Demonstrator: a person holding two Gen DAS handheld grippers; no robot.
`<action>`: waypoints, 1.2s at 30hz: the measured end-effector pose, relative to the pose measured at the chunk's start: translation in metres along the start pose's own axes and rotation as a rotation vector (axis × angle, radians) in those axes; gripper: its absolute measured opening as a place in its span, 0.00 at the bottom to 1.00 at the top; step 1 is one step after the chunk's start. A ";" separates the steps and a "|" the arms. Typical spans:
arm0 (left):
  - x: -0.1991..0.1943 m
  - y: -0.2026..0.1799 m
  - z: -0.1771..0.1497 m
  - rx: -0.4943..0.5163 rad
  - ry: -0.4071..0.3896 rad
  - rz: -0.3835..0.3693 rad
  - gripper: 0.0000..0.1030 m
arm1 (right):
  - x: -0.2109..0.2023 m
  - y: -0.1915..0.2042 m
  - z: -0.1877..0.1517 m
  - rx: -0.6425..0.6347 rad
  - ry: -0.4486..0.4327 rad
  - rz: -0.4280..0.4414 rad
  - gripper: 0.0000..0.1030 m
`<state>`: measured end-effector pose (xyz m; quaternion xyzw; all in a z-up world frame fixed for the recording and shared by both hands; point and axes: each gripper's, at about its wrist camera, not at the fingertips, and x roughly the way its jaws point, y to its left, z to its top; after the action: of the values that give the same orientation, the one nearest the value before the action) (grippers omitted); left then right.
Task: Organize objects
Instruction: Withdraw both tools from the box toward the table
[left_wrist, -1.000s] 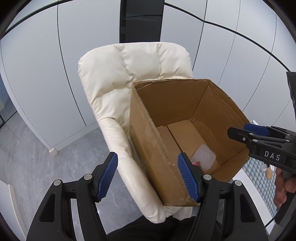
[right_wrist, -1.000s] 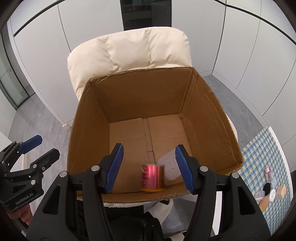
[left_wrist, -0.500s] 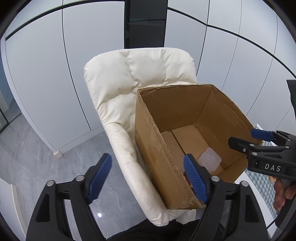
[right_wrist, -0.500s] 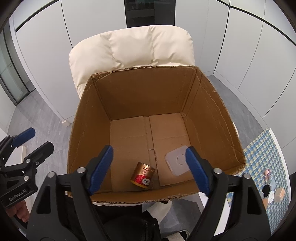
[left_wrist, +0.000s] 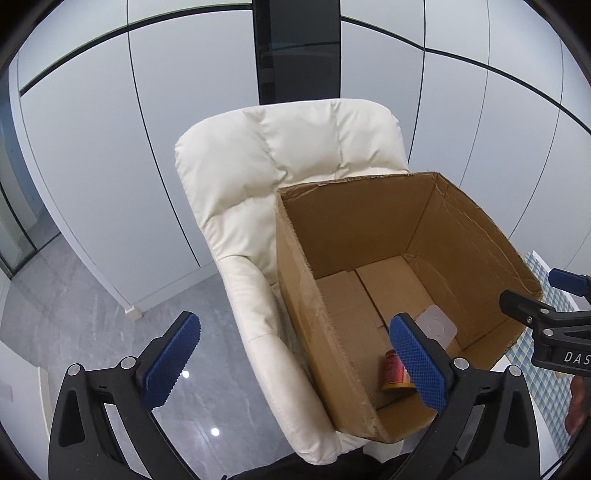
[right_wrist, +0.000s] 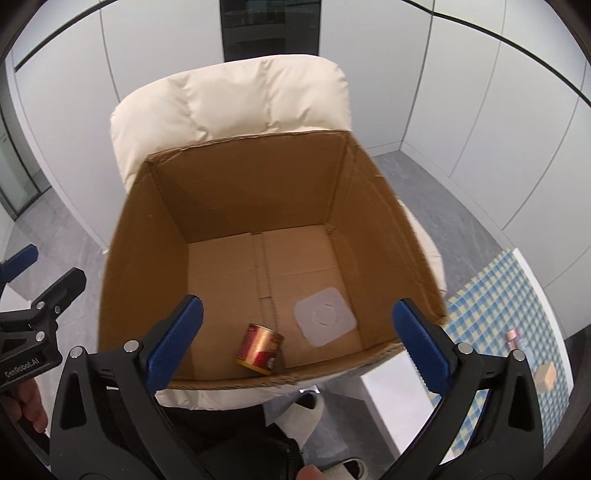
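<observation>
While both grippers' jaws are opening with nothing between them, the red-gold tin can (right_wrist: 260, 345) lies tipped in the brown cardboard box (right_wrist: 147, 221), below the right gripper (right_wrist: 295, 345); remaining objects sit rightward on the checkered desk (right_wrist: 491, 295).

An open cardboard box (left_wrist: 369, 266) sits on the cream armchair (left_wrist: 280, 162), a red can (left_wrist: 395, 373) and white square lid (left_wrist: 436, 326) on the box's floor, the left gripper (left_wrist: 295, 365) opening, empty, over its near-left wall.

Cream padded chair (right_wrist: 236, 99) before white wall panels (right_wrist: 461, 92)
</observation>
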<state>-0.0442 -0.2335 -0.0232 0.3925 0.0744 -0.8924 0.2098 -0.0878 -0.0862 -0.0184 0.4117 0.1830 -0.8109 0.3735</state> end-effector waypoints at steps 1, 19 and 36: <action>0.000 -0.002 0.001 0.001 0.003 -0.007 0.99 | -0.001 -0.002 0.000 0.004 -0.003 -0.003 1.00; 0.002 -0.031 0.005 0.024 0.015 -0.049 0.99 | -0.009 -0.048 -0.012 0.097 0.001 -0.028 1.00; 0.005 -0.076 0.006 0.085 0.031 -0.115 0.99 | -0.019 -0.089 -0.027 0.144 0.005 -0.067 1.00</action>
<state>-0.0840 -0.1684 -0.0258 0.4099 0.0622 -0.8991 0.1403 -0.1334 -0.0036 -0.0203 0.4330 0.1389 -0.8330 0.3152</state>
